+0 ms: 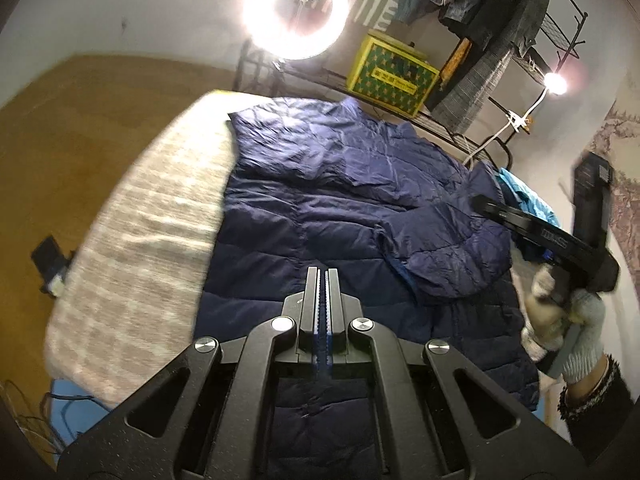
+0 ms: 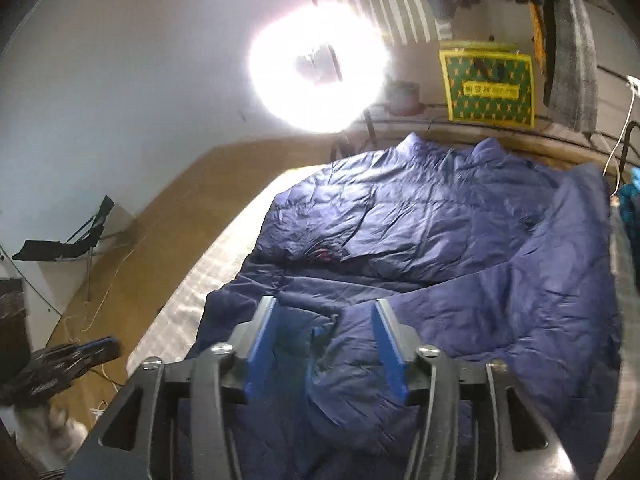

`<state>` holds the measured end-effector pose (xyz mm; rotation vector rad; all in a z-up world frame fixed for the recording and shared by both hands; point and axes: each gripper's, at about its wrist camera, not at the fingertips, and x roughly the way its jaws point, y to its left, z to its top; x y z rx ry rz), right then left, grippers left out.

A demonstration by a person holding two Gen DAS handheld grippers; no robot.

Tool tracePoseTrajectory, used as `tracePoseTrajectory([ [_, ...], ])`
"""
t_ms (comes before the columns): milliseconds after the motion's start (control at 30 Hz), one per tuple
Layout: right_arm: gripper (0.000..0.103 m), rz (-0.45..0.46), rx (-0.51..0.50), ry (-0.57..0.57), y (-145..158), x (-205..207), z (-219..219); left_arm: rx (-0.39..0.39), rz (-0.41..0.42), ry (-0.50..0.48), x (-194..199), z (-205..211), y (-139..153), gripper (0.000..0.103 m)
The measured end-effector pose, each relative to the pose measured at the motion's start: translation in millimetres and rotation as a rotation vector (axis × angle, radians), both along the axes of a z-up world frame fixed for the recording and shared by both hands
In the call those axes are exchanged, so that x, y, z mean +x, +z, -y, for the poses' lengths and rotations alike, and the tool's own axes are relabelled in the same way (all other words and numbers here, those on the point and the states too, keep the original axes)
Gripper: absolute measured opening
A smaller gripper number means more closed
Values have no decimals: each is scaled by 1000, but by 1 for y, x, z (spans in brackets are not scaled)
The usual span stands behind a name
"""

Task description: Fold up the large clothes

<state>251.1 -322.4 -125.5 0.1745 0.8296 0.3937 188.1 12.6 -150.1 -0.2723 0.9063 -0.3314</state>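
A large navy puffer jacket [image 1: 320, 200] lies spread on a surface with a pale grey cover [image 1: 152, 216]. One sleeve [image 1: 448, 256] is folded across its body. My left gripper [image 1: 322, 276] hovers over the jacket's lower part, shut with nothing between its pads. My right gripper [image 2: 324, 320] stands open just above a crumpled sleeve end [image 2: 320, 336], its blue pads [image 2: 260, 344] apart on either side and not pressing the fabric. In the left wrist view, the right gripper [image 1: 478, 202] shows at the jacket's right edge, held by a gloved hand [image 1: 576, 320]. The left gripper [image 2: 106, 350] appears at the lower left in the right wrist view.
A bright ring light [image 1: 296, 12] stands beyond the far end. A yellow-green box [image 1: 392, 76] sits on a black metal rack [image 1: 440, 128] hung with clothes. A teal garment [image 1: 528, 196] lies at the right edge. Wooden floor [image 1: 100, 120] with cables lies to the left.
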Motion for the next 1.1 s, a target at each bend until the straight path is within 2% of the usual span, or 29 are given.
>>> tracePoseTrajectory([
  [67, 55, 25, -18, -13, 8, -11, 13, -34, -36, -26, 9, 9, -7, 1],
  [100, 55, 34, -22, -26, 11, -21, 26, -58, -62, -43, 15, 15, -12, 5],
  [167, 55, 41, -19, -55, 16, -32, 45, -113, -107, -86, 24, 31, -22, 39],
  [233, 55, 43, -13, -98, 19, -45, 70, -167, -147, -127, 33, 49, -33, 49],
  [467, 55, 20, -14, -268, 17, -97, 155, -214, -277, -162, 66, 104, -69, 49],
  [700, 55, -18, -22, -388, 5, -118, 208, -131, -290, -125, 97, 131, -91, 48],
  [800, 55, -31, -12, -408, -2, -116, 216, -29, -249, -136, 104, 142, -91, 9],
  [833, 55, -35, -14, -410, -5, -114, 216, 19, -224, -151, 106, 149, -88, 4],
  [933, 55, -58, -16, -406, -18, -109, 214, 91, -151, -170, 110, 156, -77, 4],
  [1100, 55, -102, -43, -405, -43, -100, 210, 216, 42, -168, 121, 157, -38, 4],
])
